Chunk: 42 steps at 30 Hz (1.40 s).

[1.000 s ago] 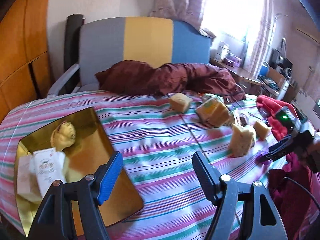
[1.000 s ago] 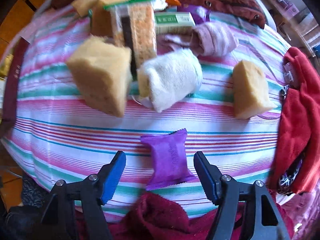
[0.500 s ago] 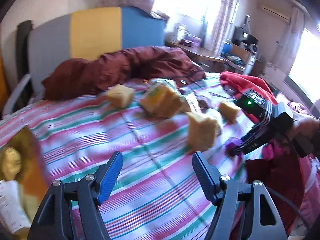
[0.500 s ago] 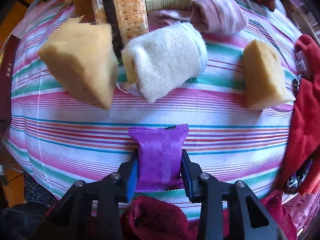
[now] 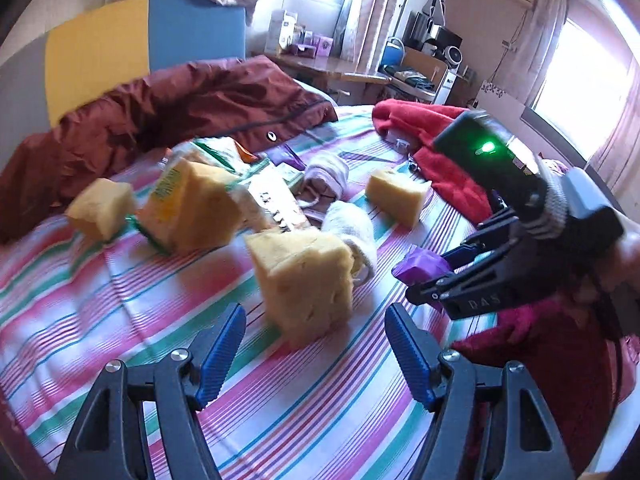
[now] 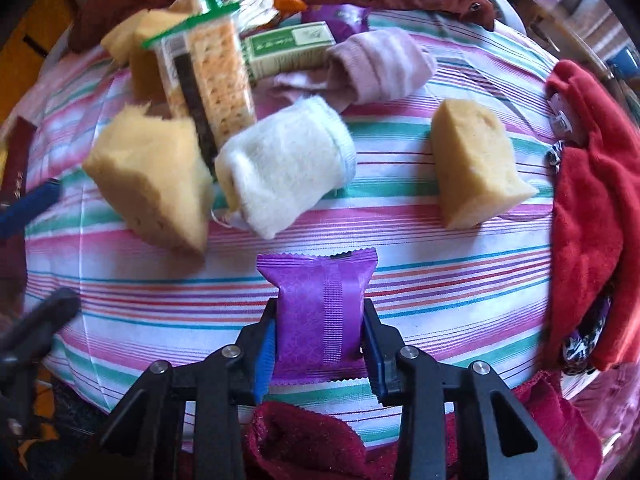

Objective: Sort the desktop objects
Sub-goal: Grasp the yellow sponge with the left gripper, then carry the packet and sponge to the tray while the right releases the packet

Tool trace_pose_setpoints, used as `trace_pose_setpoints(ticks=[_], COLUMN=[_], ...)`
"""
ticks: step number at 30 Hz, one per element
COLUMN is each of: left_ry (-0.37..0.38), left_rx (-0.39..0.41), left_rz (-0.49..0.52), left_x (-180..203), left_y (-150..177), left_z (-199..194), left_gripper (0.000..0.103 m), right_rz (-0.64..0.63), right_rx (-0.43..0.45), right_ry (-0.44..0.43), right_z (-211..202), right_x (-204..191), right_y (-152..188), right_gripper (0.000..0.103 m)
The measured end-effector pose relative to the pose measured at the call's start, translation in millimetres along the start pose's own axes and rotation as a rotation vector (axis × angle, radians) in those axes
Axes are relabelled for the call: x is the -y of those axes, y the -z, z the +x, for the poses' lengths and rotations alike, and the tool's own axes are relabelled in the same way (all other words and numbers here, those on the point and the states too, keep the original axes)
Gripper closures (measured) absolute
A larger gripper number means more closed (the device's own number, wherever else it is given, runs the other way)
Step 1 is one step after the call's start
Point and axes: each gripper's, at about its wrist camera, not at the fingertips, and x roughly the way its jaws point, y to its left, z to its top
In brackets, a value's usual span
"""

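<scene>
The right tongs point(image 6: 319, 336) have just closed on the crinkled purple foil sachet point(image 6: 320, 304) lying on the striped bed sheet point(image 6: 400, 240), ready for sorting, while the left tongs point(image 5: 316, 344), wide open and empty, have swung toward the big yellow sponge block point(image 5: 306, 280).

Bare striped sheet point(image 5: 152, 320) lies open near-left; a tall sponge block point(image 5: 306, 282) stands ahead, with crowded sponges, socks and packets beyond.

Sunlit curtained windows point(image 5: 576, 80) behind a cluttered desk point(image 5: 332, 68).
</scene>
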Motion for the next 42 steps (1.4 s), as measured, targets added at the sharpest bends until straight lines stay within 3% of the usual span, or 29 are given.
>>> trace_pose_setpoints(ticks=[2, 7, 9, 11, 13, 21, 25, 30, 33, 35, 42], left_ry=[-0.006, -0.032, -0.053, -0.099, -0.104, -0.091, -0.132, -0.221, -0.289, -0.332, -0.503], left_rx=[-0.008, -0.016, -0.031, -0.041, -0.037, 0.052, 0.101, 0.167, 0.208, 0.227, 0.283], left_rz=[-0.01, -0.048, -0.058, -0.067, -0.069, -0.074, -0.103, -0.16, -0.228, -0.262, -0.384], left_x=[1.7, 1.5, 1.7, 0.6, -0.3, -8.3, -18.3, -40.2, -61.4, -71.9, -112.7], left_y=[-6.3, -16.1, -18.6, -19.7, -19.4, -6.0, 7.3, 30.8, 51.7, 60.2, 104.8], left_z=[12.8, 32.9, 41.9, 50.9, 53.9, 11.3, -28.8, -82.7, -120.6, -137.7, -204.7], left_gripper=[0.02, 0.02, 0.023, 0.04, 0.043, 0.046, 0.046, 0.046, 0.046, 0.046, 0.046], right_rz=[0.026, 0.052, 0.061, 0.071, 0.077, 0.09, 0.056, -0.027, -0.08, -0.131, -0.306], right_rx=[0.01, 0.035, 0.042, 0.049, 0.056, 0.119, 0.209, 0.274, 0.305, 0.328, 0.375], right_ry=[-0.004, -0.032, -0.044, -0.053, -0.059, -0.093, -0.158, -0.145, -0.185, -0.218, -0.341], right_z=[-1.8, -6.8, -7.4, -6.5, -5.7, -16.8, -32.5, -48.6, -58.1, -50.9, -64.9], right_x=[5.4, 13.2, 8.6, 16.4, 26.4, 36.7, 36.3, -42.6, -68.2, -102.6, -209.8], right_y=[1.0, 4.3, 10.5, 8.3, -3.5, 4.3, 11.1, 9.3, 11.9, -6.7, -13.2], right_gripper=[0.065, 0.065, 0.065, 0.065, 0.065, 0.065, 0.065, 0.065, 0.065, 0.065, 0.065])
